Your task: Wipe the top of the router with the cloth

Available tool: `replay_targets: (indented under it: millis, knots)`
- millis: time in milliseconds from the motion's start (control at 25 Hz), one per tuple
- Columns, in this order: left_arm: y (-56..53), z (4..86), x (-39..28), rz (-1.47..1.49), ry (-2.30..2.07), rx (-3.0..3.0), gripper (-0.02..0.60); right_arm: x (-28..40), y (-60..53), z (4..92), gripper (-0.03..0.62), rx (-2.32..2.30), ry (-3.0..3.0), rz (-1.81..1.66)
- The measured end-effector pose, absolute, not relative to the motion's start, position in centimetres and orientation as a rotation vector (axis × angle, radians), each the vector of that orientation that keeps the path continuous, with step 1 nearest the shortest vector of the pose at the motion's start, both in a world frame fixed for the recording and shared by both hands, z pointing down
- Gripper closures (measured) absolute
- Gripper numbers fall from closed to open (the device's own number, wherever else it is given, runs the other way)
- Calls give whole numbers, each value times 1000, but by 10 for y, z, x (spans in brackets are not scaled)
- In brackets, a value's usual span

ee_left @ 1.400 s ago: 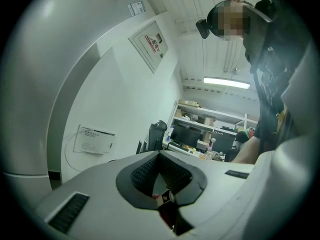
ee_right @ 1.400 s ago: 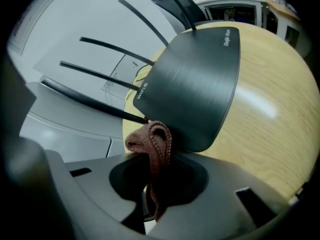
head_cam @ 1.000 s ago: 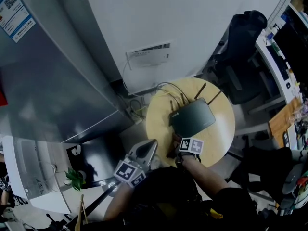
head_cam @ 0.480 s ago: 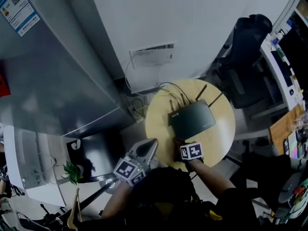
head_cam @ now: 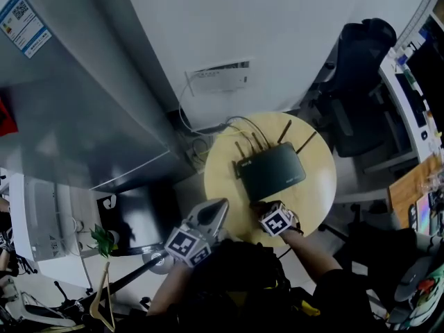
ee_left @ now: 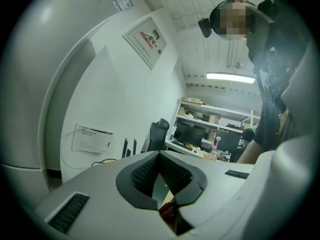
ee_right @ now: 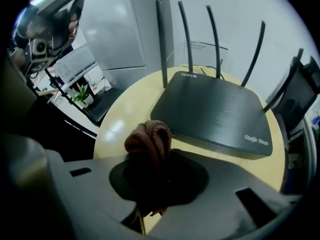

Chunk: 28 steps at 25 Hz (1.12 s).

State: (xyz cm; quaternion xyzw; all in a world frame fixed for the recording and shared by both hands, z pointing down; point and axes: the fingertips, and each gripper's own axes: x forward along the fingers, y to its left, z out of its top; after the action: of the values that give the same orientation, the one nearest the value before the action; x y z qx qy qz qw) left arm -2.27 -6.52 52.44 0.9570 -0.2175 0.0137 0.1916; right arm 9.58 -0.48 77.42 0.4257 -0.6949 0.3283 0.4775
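Note:
The black router (head_cam: 270, 173) lies flat on the round yellow table (head_cam: 225, 179), its antennas raised toward the wall. In the right gripper view the router (ee_right: 216, 113) sits just beyond the jaws. My right gripper (ee_right: 150, 156) is shut on a bunched brown cloth (ee_right: 149, 140), which hangs over the table in front of the router's near edge, apart from it. From the head view this gripper (head_cam: 261, 207) is at the table's near side. My left gripper (head_cam: 219, 207) hovers by the table's left near edge, jaws together and empty, and in its own view this gripper (ee_left: 162, 184) points toward the wall.
Cables (head_cam: 239, 127) run from the router's back to a white wall box (head_cam: 218, 79). A black office chair (head_cam: 350, 68) stands right of the table. A desk with monitors (head_cam: 416, 75) is at far right, and a grey cabinet (head_cam: 76, 109) stands left.
My right gripper with the cloth has drawn back a little from the router's near edge toward the table's front. The left gripper has stayed where it was.

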Motion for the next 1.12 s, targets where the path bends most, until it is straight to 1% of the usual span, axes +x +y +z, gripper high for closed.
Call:
replay_targets:
  millis: [320, 720, 1120]
  knots:
    - [-48, 521, -8, 11, -676, 2694, 580, 143, -9, 774, 531, 1015, -1679, 728]
    - [-35, 511, 7, -3, -759, 2687, 580, 167, -12, 777, 530, 999, -1711, 685]
    - [-30, 506, 15, -6, -816, 2693, 580, 214, -17, 768, 530, 1026, -1634, 614]
